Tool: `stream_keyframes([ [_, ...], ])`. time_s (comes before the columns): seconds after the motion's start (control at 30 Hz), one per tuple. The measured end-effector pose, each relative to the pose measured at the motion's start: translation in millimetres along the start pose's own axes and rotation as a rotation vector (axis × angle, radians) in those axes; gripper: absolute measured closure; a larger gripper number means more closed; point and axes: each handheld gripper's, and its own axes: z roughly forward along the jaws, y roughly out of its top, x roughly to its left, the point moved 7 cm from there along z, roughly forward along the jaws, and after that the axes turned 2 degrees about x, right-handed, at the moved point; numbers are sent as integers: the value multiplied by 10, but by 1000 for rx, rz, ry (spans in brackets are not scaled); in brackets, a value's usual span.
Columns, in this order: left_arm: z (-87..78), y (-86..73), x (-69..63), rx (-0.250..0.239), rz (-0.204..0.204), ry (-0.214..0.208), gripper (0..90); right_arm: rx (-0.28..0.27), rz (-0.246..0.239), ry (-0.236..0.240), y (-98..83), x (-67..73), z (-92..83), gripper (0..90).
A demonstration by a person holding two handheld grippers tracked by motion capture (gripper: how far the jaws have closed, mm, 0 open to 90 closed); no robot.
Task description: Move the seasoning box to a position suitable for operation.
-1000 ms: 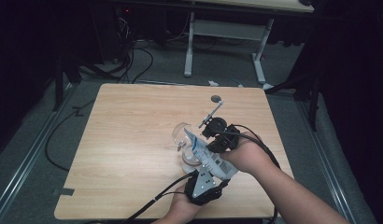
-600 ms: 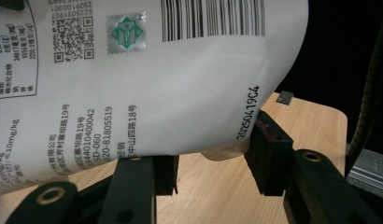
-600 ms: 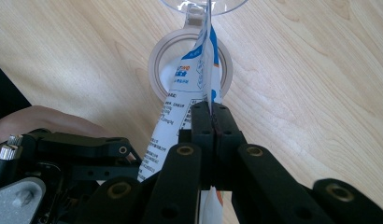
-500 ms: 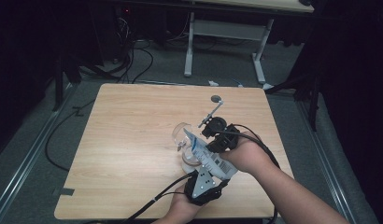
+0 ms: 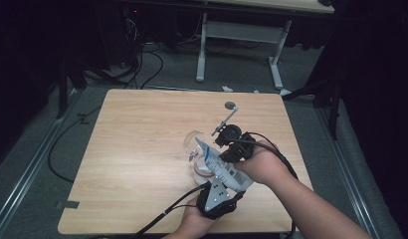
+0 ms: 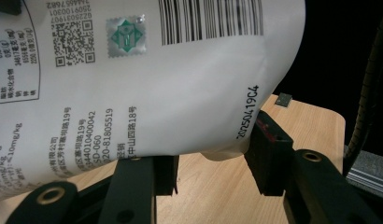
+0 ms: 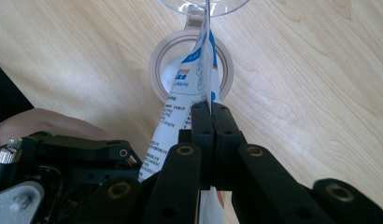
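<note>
At the near edge of the table (image 5: 122, 164), a white printed pouch (image 5: 219, 167) is held between the two grippers, tilted with its upper corner toward a clear glass (image 5: 194, 144). The left gripper (image 5: 218, 196) is seen closest to the near edge, and in the left gripper view the pouch's lower bulge (image 6: 147, 79) is clamped between its half-spread jaws, whose pads press on either side. The right gripper (image 7: 211, 122) is pressed together on the pouch's thin sealed edge (image 7: 199, 70), with the jaws meeting flat on the film. Little room is left between the hands and the near edge, while a wide stretch of bare wood is left open to the left and toward the far edge. The pouch's top is cut off in the left gripper view, and its small print is hard to read. The glass is seen only in part behind the pouch; a pale ring (image 7: 157, 60) lies beneath the pouch's tip, and whether this is the glass's foot cannot be told. The tabletop is light wood grain with rounded corners. Farther off, a small stand with a round disc (image 5: 231, 105) is seen.
</note>
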Motion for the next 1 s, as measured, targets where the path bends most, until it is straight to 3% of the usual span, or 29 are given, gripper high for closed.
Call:
stream_keyframes([
  [1.0, -7, 30, 16, -12, 0, 5, 589, -4, -3, -3, 36, 10, -14, 899],
])
